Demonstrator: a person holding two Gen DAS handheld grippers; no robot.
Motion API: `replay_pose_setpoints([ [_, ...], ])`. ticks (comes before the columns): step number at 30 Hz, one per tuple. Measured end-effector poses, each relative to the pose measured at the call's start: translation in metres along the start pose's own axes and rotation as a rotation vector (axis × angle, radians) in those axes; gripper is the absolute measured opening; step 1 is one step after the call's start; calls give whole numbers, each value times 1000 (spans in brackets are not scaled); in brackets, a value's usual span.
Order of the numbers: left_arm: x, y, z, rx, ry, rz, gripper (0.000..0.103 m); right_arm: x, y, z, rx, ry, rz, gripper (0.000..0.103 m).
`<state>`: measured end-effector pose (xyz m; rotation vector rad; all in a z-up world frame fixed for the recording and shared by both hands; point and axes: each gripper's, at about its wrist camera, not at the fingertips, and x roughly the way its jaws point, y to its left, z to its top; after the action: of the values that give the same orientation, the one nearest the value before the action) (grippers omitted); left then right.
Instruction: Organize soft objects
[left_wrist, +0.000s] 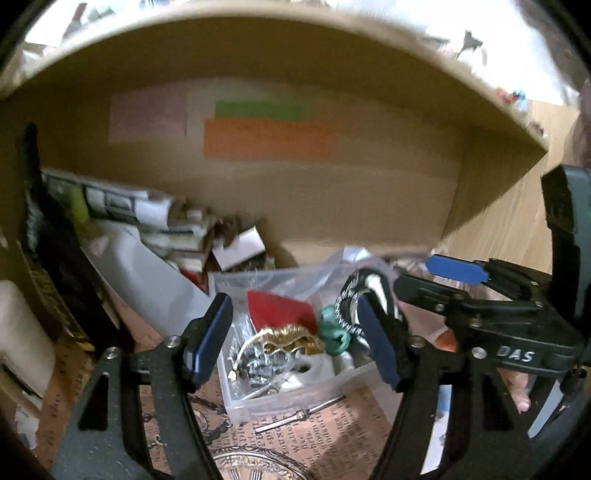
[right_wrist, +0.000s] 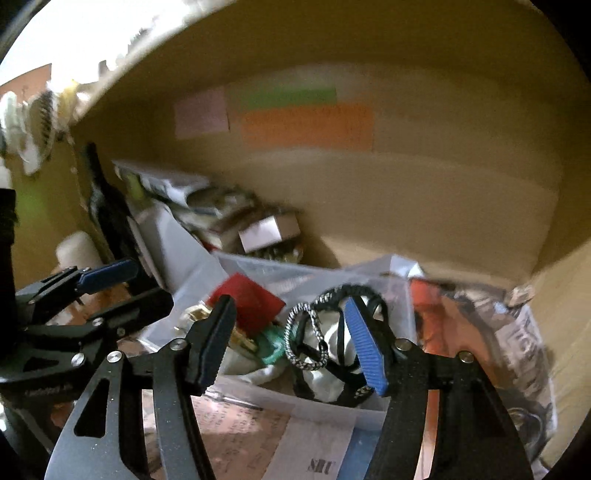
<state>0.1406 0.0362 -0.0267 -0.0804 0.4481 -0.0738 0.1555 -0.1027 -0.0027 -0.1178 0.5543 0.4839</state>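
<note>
A clear plastic tub (left_wrist: 258, 400) sits inside a big cardboard box (left_wrist: 332, 206). In it lie a red piece (left_wrist: 280, 310), a gold trinket (left_wrist: 284, 338), a green lump (left_wrist: 332, 334) and a black-and-white braided cord loop (right_wrist: 306, 339) on white cloth with black straps (right_wrist: 325, 380). My left gripper (left_wrist: 291, 321) hangs open above the tub, with nothing pressed between its pads. My right gripper (right_wrist: 290, 306) is open too, just over the cord and cloth. Each gripper shows in the other's view: the right gripper (left_wrist: 439, 280) and the left gripper (right_wrist: 129, 290).
The box's back wall carries orange (left_wrist: 269, 140), green and pink labels. Papers and small cartons (left_wrist: 155, 218) pile up at the left rear, with a white sheet (left_wrist: 147, 273) leaning there. A crumpled printed plastic bag (right_wrist: 517, 354) fills the right corner. Printed paper (left_wrist: 325, 435) lines the floor.
</note>
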Motion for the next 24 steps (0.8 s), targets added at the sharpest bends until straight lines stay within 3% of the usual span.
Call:
replay_pose_setpoints([
  [7, -43, -7, 6, 3, -108, 13, 87, -56, 5, 6, -9, -146, -1, 77],
  [15, -91, -13, 5, 15, -205, 42, 101, -94, 13, 3, -13, -239, 1, 90],
  [20, -106, -17, 4, 25, -225, 48, 103, -107, 20, -2, -16, -275, -6, 102],
  [24, -111, -18, 1, 31, -229, 58, 103, -112, 24, -6, -16, -285, -2, 103],
])
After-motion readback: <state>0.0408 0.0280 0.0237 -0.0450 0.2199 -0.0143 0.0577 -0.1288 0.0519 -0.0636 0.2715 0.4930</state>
